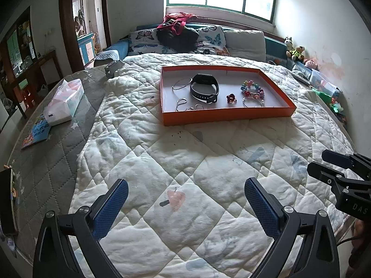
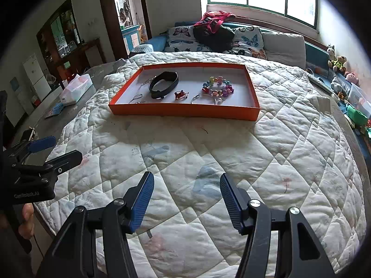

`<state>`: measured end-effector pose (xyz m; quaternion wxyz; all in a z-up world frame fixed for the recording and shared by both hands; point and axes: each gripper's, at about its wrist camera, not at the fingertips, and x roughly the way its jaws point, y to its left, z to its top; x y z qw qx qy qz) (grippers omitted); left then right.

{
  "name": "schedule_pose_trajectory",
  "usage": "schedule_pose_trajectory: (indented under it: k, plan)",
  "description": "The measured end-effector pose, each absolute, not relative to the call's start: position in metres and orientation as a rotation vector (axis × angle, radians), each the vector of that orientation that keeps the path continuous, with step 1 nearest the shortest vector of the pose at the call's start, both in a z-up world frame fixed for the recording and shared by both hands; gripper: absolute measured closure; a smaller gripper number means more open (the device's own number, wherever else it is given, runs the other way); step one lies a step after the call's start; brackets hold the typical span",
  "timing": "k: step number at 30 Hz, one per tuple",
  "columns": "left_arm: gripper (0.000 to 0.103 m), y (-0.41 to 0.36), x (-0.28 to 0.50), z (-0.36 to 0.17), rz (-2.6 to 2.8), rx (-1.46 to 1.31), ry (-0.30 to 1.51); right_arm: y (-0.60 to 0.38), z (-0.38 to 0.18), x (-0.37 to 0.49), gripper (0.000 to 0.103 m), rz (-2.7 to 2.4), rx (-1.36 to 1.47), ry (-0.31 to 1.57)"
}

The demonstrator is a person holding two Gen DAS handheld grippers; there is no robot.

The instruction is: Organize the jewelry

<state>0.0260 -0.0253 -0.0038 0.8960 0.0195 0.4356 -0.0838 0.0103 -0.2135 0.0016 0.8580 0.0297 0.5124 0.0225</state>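
Note:
An orange tray [image 1: 222,115] [image 2: 185,112] lies on the quilted bed. In it lie a black wristband [image 1: 204,88] [image 2: 163,84], a colourful bead bracelet [image 1: 252,90] [image 2: 218,87], a small red ring [image 1: 231,98] [image 2: 180,95], and several thin silver hoops and rings [image 1: 182,83] [image 2: 136,98]. My left gripper [image 1: 185,197] is open and empty, well short of the tray. My right gripper [image 2: 186,190] is open and empty, also short of the tray. Each gripper shows at the edge of the other's view: the right gripper [image 1: 334,165], the left gripper [image 2: 54,149].
A tissue pack [image 1: 63,103] [image 2: 75,89] and a blue booklet [image 1: 37,135] lie on the grey blanket at the left. Pillows and a red bag [image 1: 178,23] sit at the headboard. Toys and boxes [image 2: 347,88] line the right wall.

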Motion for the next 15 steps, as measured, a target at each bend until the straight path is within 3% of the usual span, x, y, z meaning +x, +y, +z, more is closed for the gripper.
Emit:
schedule_pose_trajectory:
  k: [15]
  plan:
    - [0.0, -0.0275, 0.0262, -0.0076, -0.174, 0.04, 0.903, -0.2114, -0.0013, 0.0106, 0.038, 0.053, 0.058, 1.084]
